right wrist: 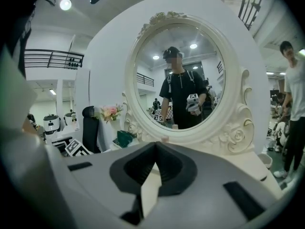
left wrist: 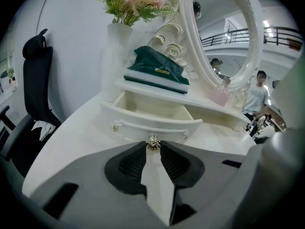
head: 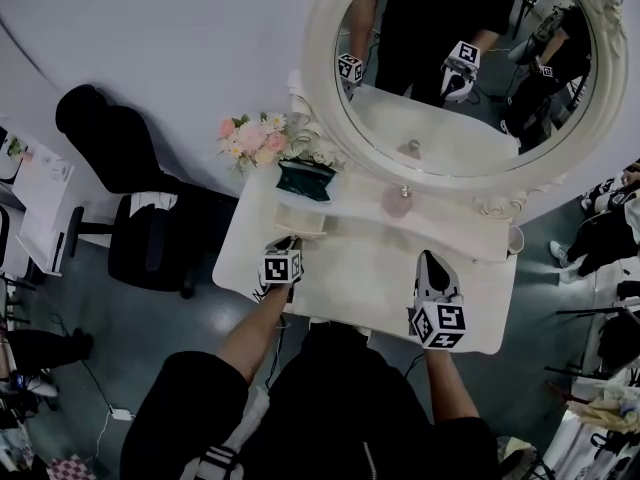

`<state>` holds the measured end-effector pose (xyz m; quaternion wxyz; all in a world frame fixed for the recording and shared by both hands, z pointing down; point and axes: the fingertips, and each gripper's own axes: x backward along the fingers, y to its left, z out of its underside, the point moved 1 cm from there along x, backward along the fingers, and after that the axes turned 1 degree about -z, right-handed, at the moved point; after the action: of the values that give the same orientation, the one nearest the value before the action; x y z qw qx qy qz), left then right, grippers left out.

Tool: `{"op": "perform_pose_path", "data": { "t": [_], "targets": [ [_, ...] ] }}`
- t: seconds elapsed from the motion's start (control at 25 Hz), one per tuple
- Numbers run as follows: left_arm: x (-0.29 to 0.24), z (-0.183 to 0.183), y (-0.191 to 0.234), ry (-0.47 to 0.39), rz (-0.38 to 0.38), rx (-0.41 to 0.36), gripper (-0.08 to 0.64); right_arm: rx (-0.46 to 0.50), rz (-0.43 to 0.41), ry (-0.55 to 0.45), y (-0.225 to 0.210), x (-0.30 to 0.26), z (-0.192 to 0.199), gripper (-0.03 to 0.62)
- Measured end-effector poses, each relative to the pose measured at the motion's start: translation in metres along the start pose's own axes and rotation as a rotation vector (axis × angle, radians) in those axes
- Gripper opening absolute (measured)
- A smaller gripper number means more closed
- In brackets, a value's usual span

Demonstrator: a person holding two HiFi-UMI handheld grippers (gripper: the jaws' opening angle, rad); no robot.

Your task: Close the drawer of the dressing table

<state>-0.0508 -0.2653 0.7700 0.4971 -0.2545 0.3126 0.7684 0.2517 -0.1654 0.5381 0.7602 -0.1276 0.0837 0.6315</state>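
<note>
The small white drawer point(left wrist: 152, 120) of the dressing table point(head: 350, 273) stands pulled out, its inside bare point(head: 300, 220). My left gripper point(left wrist: 152, 148) is shut on the drawer's little metal knob point(left wrist: 152, 144), which sits right between the fingertips. In the head view the left gripper point(head: 285, 242) is at the drawer front, angled down. My right gripper point(head: 430, 260) hovers over the right half of the tabletop, jaws shut with nothing in them, and faces the oval mirror point(right wrist: 178, 75); its tips point(right wrist: 155, 146) touch.
A green pouch point(left wrist: 159, 70) lies on the shelf above the drawer. A white vase of pink flowers point(head: 255, 138) stands at the table's back left, a pink bottle point(head: 398, 203) below the mirror point(head: 460, 68). A black chair point(head: 120, 158) is left of the table.
</note>
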Motion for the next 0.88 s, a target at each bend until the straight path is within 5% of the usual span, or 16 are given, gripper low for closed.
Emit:
{"op": "perform_pose_path", "data": {
  "t": [0.88],
  "targets": [
    [-0.024, -0.025, 0.002, -0.017, -0.007, -0.036, 0.100, -0.023, 0.036, 0.029, -0.012, -0.008, 0.008, 0.000]
  ]
}}
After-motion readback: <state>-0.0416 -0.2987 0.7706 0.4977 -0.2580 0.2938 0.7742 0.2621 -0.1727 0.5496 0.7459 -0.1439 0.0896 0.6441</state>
